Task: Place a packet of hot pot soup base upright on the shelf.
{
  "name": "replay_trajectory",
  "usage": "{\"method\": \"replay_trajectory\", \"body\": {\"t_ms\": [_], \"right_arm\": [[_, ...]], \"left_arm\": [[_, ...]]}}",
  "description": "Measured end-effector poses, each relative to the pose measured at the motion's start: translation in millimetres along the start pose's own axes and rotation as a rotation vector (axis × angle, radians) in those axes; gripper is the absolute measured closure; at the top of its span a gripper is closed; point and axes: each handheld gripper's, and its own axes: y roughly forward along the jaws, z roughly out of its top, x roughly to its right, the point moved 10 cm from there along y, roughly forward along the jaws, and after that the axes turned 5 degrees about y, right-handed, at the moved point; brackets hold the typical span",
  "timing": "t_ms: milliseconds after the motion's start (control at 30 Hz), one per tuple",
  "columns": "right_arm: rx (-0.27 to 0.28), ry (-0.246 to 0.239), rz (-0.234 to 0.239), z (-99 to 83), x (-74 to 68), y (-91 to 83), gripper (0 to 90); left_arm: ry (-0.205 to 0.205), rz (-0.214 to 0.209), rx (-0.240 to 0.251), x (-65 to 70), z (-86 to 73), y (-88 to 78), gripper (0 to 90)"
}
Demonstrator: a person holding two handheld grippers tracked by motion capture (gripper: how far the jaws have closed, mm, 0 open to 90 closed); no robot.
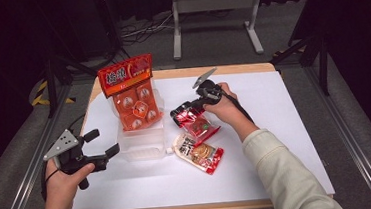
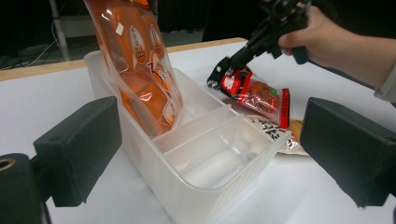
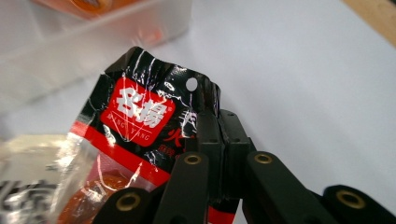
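My right tongs (image 3: pixel 219 140) pinch the red-black packet (image 3: pixel 140 121) by its crinkly top edge; it's light, limp, slippery. Left tongs (image 1: pixel 101 143) gape empty.

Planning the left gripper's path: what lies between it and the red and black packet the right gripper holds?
The clear plastic bin with the orange packet standing inside it, per the left gripper view.

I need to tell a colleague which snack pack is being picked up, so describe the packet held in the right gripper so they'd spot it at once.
On the white table, look just right of the clear plastic bin that holds the tall orange bag. There the right gripper pinches the top edge of the red-and-black packet. Unlike the pale spouted pouch lying beside it, it has a black header with a red logo.
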Motion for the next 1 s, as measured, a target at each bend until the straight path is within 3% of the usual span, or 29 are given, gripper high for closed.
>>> {"method": "replay_trajectory", "body": {"t_ms": [233,300,600,1000], "right_arm": [[0.112,0.036,0.051,11.4,-7.1,-41.8,90.0],[0.150,0.043,0.094,14.1,-13.9,-52.5,90.0],[0.246,0.014,0.165,15.5,-35.4,-83.8,90.0],[0.337,-0.049,0.147,21.6,-49.6,-99.8,90.0]], "left_arm": [[-0.003,-0.007,0.002,1.5,2.6,2.6,6.6],[0.000,-0.006,0.006,1.2,3.3,2.4,6.6],[-0.002,-0.010,0.003,1.7,3.3,4.3,6.6],[-0.015,-0.004,0.009,-2.6,1.4,3.5,6.6]]}}
